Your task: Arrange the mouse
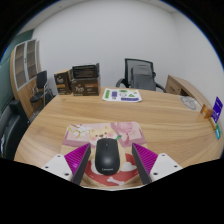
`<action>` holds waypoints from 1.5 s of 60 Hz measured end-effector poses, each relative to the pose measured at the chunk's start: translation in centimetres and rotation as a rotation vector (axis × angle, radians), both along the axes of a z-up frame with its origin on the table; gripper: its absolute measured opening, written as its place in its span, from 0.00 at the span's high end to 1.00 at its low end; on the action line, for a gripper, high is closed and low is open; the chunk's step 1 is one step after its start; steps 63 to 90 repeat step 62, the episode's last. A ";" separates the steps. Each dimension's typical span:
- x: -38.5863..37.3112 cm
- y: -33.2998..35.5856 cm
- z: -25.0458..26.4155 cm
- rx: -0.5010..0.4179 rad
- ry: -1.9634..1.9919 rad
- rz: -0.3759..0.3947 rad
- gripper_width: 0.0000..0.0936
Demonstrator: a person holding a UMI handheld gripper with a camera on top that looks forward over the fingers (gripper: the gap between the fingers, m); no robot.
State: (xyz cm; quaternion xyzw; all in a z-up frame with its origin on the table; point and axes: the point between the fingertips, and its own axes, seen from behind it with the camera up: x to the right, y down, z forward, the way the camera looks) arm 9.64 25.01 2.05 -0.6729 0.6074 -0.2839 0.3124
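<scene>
**Mouse between the parted fingers, ready to be taken by its flanks**

The gripper (108, 163) stood released, its left pad (78, 157) clear of the mouse (107, 153). The mouse lay between the fingers on a printed mat (103, 134) on the wooden table (150, 115): smooth, rounded, hard black plastic, probably light and slippery, best pinched across its sides. The right pad (146, 157) seemingly kept a gap too.

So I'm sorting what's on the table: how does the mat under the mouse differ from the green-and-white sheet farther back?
The mat is pinkish with printed figures and carries the black mouse, between the open gripper fingers. The sheet is green-white, bare, far beyond them. Both lie flat on the wooden table.
</scene>
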 end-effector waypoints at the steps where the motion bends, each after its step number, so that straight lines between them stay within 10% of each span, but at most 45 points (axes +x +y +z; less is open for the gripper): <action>1: -0.2 -0.3 0.7 0.002 -0.007 -0.004 0.09; 27: -16.7 -13.9 17.9 -0.016 -0.092 -0.117 0.07; 54: -32.0 -25.4 17.5 -0.055 -0.058 -0.194 0.07; 90: -33.9 -26.0 17.5 -0.047 -0.050 -0.175 0.07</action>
